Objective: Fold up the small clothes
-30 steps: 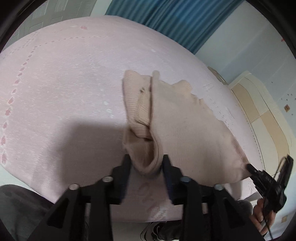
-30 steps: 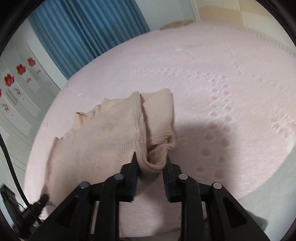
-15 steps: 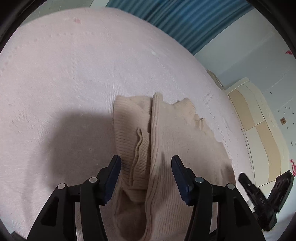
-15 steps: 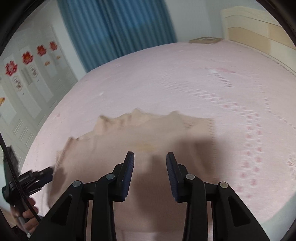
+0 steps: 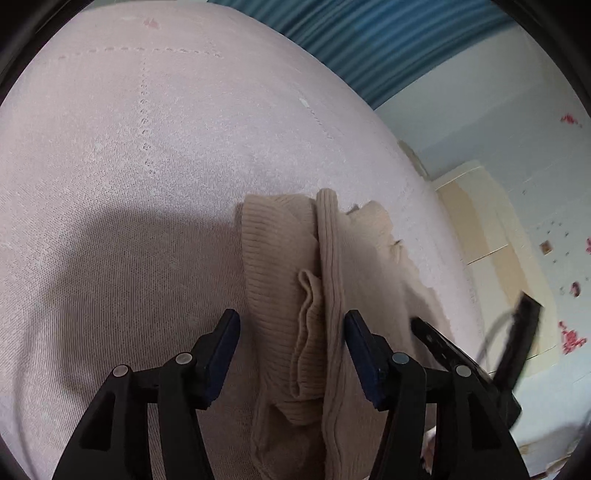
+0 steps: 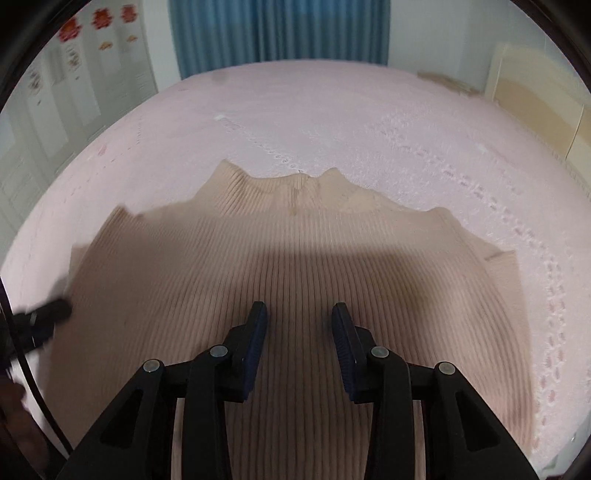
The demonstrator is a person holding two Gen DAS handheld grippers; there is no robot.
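A beige ribbed knit garment [image 6: 295,258] lies spread on the pink bed cover [image 6: 332,110]. In the left wrist view its left side [image 5: 295,295] is folded over in ridges. My left gripper [image 5: 291,325] is open and empty, its jaws standing on either side of that folded edge, just above it. My right gripper [image 6: 299,314] is open and empty, hovering over the middle of the garment. The right gripper also shows at the right of the left wrist view [image 5: 461,354], and the left gripper at the left edge of the right wrist view [image 6: 40,317].
The pink bed cover [image 5: 129,166] stretches away on all sides. Blue curtains [image 6: 280,29] hang behind the bed. A cream headboard [image 6: 535,92] stands at the right. White wardrobe doors with red stickers [image 6: 74,55] are at the left.
Both grippers have let go of the garment and opened. The garment now lies on the bed, and both grippers have moved in over it.
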